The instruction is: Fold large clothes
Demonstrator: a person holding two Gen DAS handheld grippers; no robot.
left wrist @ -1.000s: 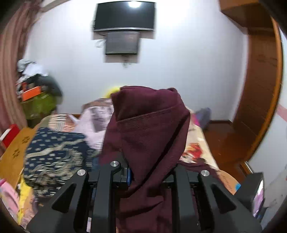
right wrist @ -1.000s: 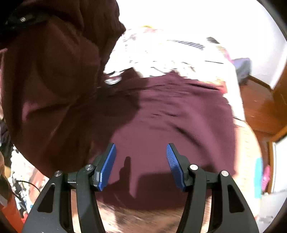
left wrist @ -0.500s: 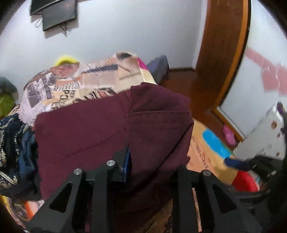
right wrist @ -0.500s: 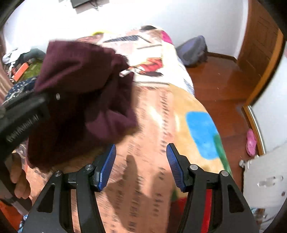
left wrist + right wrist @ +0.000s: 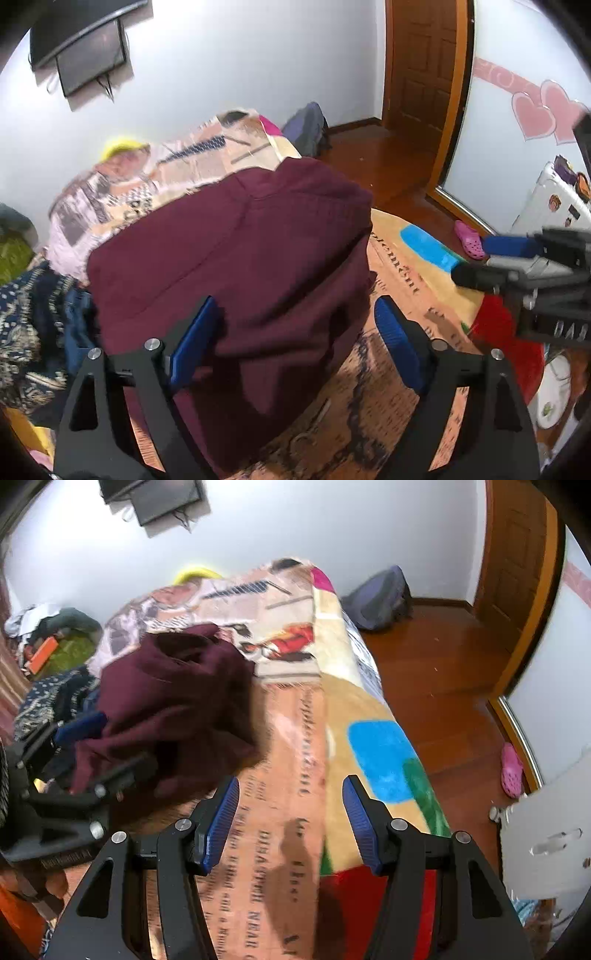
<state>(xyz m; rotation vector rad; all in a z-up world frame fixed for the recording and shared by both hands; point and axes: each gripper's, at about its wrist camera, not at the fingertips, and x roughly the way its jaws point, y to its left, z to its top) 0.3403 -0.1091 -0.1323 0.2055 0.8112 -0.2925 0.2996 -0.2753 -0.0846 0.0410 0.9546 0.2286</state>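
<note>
The maroon garment (image 5: 240,258) lies bunched on the bed (image 5: 295,738) over its patterned blanket (text and bright patches), and the left gripper (image 5: 291,332) hangs just over its near edge with fingers spread apart; the right gripper (image 5: 290,819), also spread wide, holds nothing beside it

The bed's printed blanket (image 5: 295,805) lies bare ahead of the right gripper (image 5: 290,821), whose jaws stand apart over it with nothing between them. To its left the heaped maroon garment (image 5: 173,701) blocks that side, with the left gripper (image 5: 291,343) spread wide against the heap. A pile of dark patterned clothes (image 5: 29,325) crowds the bed's left edge. On the right, wooden floor (image 5: 443,672) stays passable apart from a pink shoe (image 5: 511,771) and a backpack (image 5: 380,598) by the wall.
</note>
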